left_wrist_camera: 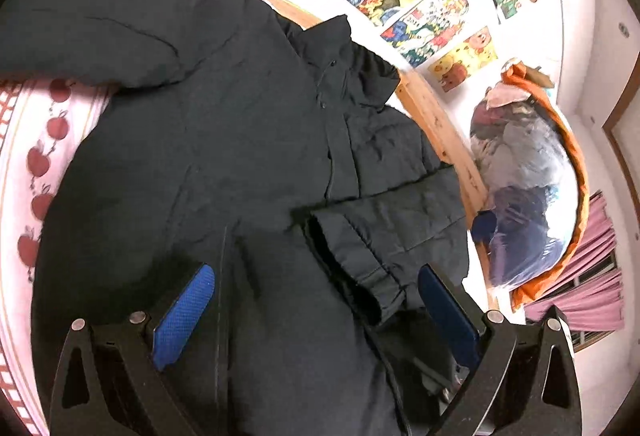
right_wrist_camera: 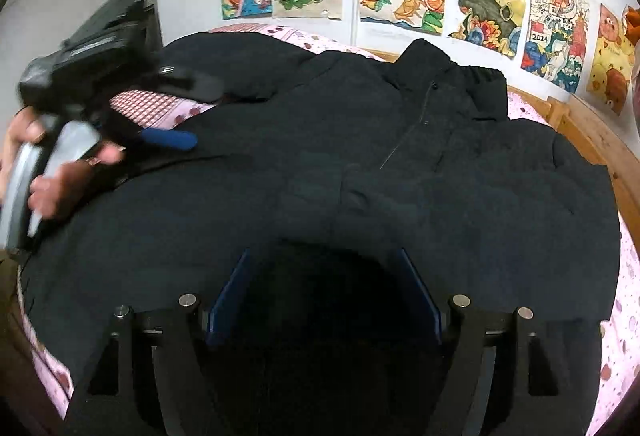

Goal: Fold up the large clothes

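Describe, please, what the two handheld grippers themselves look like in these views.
The left gripper has black angular fingers with triangular cut-outs, silver round pins at the joints and bright blue textured pads. The right gripper is built the same, its blue pads darker in shadow. From the right wrist view, the left gripper's body is a boxy black housing with a grey handle.

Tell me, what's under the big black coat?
A pink bedsheet with red apples peeks out beside the black coat, and a wooden bed frame shows at one edge. Whatever lies directly beneath the coat is covered.
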`<control>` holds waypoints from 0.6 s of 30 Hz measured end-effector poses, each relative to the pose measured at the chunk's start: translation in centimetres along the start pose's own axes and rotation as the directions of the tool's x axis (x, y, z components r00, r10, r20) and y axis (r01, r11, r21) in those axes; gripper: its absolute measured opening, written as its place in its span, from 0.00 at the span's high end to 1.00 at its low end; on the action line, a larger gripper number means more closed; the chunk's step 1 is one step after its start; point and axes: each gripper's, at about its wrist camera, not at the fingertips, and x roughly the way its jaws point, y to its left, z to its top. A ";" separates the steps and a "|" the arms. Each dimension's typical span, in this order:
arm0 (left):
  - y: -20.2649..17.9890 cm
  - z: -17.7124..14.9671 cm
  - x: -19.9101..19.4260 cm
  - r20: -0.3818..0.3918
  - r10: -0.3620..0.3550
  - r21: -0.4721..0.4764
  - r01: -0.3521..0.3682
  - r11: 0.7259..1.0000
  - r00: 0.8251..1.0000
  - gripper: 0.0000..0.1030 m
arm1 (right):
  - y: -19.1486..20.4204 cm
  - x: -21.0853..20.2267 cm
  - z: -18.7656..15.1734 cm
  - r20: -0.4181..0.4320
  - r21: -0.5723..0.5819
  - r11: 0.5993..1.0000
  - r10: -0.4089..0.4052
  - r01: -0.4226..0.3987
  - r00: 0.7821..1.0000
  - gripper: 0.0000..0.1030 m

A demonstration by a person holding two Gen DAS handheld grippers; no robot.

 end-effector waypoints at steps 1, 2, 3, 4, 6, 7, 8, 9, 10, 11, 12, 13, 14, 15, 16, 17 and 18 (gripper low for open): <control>-0.4 0.2 0.5 -0.009 0.012 0.013 -0.012 1.000 1.000 0.00 | 0.0 -0.1 0.0 0.000 0.010 1.000 -0.001 0.001 1.000 0.33; -1.0 0.5 1.2 -0.019 0.030 0.035 -0.029 0.999 0.999 0.00 | -0.1 -0.5 -0.2 0.001 0.023 1.000 -0.005 0.005 1.000 0.33; -1.4 0.7 1.8 -0.029 0.043 0.060 -0.042 0.997 0.999 0.00 | -0.3 -0.9 -0.6 0.007 0.036 0.999 -0.010 0.010 1.000 0.33; -1.9 1.1 2.6 -0.040 0.061 0.088 -0.058 0.994 0.997 0.01 | -0.6 -1.2 -0.8 0.014 0.049 0.999 -0.017 0.016 1.000 0.33; -2.9 1.6 4.8 -0.064 0.125 0.151 -0.114 0.982 0.990 0.02 | -1.3 -1.6 -1.0 0.029 0.081 0.996 -0.029 0.027 0.999 0.33; -3.5 1.9 6.4 -0.084 0.170 0.187 -0.152 0.970 0.982 0.02 | -1.7 -2.2 -1.5 0.041 0.102 0.994 -0.036 0.031 0.999 0.33; -3.7 2.1 7.4 -0.097 0.198 0.207 -0.175 0.963 0.975 0.03 | -2.3 -2.4 -1.5 0.049 0.116 0.993 -0.040 0.034 0.998 0.33; -3.8 2.2 8.7 -0.120 0.228 0.223 -0.197 0.955 0.966 0.15 | -2.7 -3.0 -1.9 0.057 0.130 0.991 -0.047 0.039 0.997 0.33; -3.7 2.2 9.6 -0.139 0.240 0.229 -0.204 0.952 0.961 0.27 | -3.3 -3.2 -2.0 0.063 0.139 0.989 -0.056 0.047 0.996 0.33; -3.7 2.2 10.5 -0.162 0.249 0.230 -0.209 0.951 0.955 0.48 | -3.9 -3.8 -2.4 0.070 0.148 0.987 -0.072 0.061 0.995 0.33; -3.8 2.1 10.9 -0.170 0.254 0.232 -0.212 0.949 0.952 0.55 | -4.3 -4.3 -2.8 0.078 0.154 0.985 -0.089 0.076 0.993 0.33; -4.0 2.0 11.2 -0.169 0.250 0.242 -0.206 0.948 0.953 0.59 | -4.9 -4.6 -2.9 0.086 0.161 0.983 -0.106 0.091 0.991 0.32; -4.2 1.9 11.2 -0.162 0.251 0.253 -0.205 0.945 0.954 0.66 | -5.5 -4.9 -2.9 0.094 0.169 0.980 -0.122 0.105 0.988 0.32; -4.6 1.8 11.1 -0.143 0.266 0.274 -0.220 0.936 0.953 0.77 | -5.9 -5.3 -3.1 0.101 0.177 0.977 -0.139 0.120 0.985 0.32; -5.0 1.7 10.8 -0.119 0.285 0.299 -0.239 0.924 0.951 0.87 | -6.4 -5.3 -2.9 0.105 0.183 0.974 -0.153 0.132 0.983 0.32; -5.3 1.7 10.6 -0.102 0.290 0.313 -0.246 0.917 0.952 0.92 | -6.9 -5.5 -2.9 0.109 0.194 0.970 -0.169 0.146 0.980 0.32; -5.8 1.7 10.1 -0.072 0.293 0.323 -0.255 0.911 0.953 0.93 | -7.4 -5.7 -2.9 0.110 0.208 0.965 -0.186 0.160 0.976 0.32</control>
